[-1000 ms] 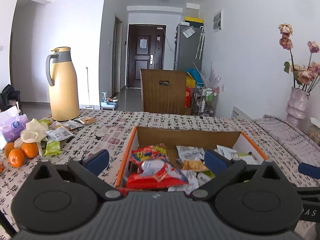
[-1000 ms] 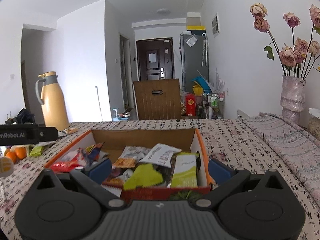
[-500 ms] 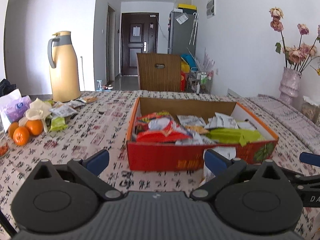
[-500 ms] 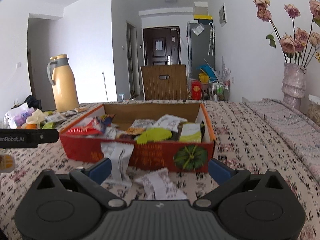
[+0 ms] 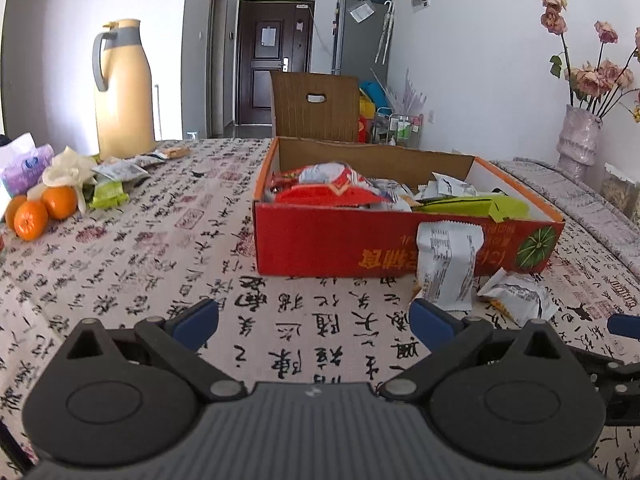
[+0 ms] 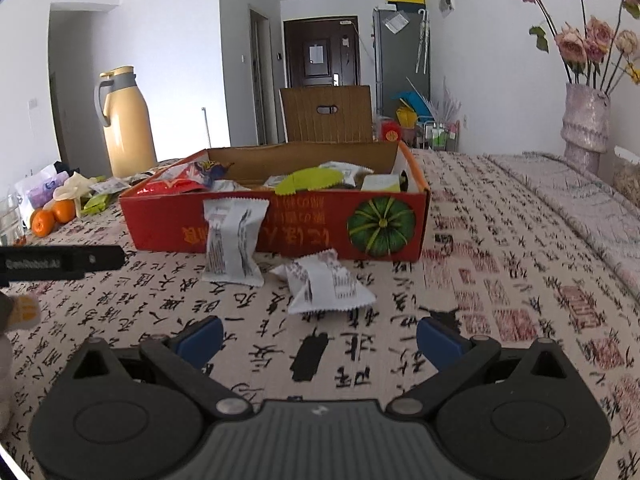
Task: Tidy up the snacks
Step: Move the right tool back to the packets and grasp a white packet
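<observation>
Both grippers were hanging low over the table (image 5: 132, 248), pointed at the box (image 5: 336, 246) from the near side. The left gripper (image 5: 314, 320) had its blue fingers spread wide with nothing between them, just printed tablecloth. Same deal with the right gripper (image 6: 320, 334) — wide apart, holding nothing.

The box was a red cardboard tray with a green pumpkin printed on its front wall, sitting mid-table and stuffed with snacks: a red bag (image 5: 332, 190) at the left end, green packs (image 5: 480, 205) toward the right, some white ones behind.

Two white packets were outside it. One (image 6: 234, 242) stood leaning against the box's front wall, touching it. The other (image 6: 326, 282) lay flat on the cloth just in front of the box, a bit to the right of the leaning one and closer to the right gripper — not between its fingers though.

Off to the left there were oranges (image 5: 40, 210), a few more snack packs (image 5: 110, 192) and a tall yellow thermos (image 5: 124, 92). A vase (image 6: 586, 126) of dried roses stood at the far right, and a chair (image 5: 316, 106) sat behind the box.
</observation>
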Motion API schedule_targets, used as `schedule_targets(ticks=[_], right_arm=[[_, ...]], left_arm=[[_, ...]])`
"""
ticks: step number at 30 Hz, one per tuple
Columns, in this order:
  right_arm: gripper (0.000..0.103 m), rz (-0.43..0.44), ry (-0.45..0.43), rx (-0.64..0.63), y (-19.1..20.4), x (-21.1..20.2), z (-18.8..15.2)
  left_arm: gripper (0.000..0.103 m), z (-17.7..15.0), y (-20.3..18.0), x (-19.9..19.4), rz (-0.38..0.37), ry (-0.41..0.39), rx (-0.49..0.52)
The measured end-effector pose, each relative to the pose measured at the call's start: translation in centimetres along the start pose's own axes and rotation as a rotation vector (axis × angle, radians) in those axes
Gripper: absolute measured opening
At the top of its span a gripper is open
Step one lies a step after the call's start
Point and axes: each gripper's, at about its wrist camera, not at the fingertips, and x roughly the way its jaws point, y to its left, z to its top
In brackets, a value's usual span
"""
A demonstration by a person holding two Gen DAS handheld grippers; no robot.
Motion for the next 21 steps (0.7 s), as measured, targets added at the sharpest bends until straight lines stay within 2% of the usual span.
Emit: schedule_targets(ticks=[11,17,21], right_arm=[[0.103,0.005,0.027,-0.056,1.1,0.8,0.4],[0.103,-0.005,0.009,-0.082,1.1,1.3,2.2],[0.103,-0.027,0.029,-0.094,0.8,2.9,3.4]], left_arm=[[0.103,-0.3,0.2,0.4,-0.015,-0.002,-0.024],[0.103,-0.4,0.2,0.4,-0.013,-0.002,-0.022],[0.103,-0.4,0.2,0.4,-0.012,0.001,-0.027]])
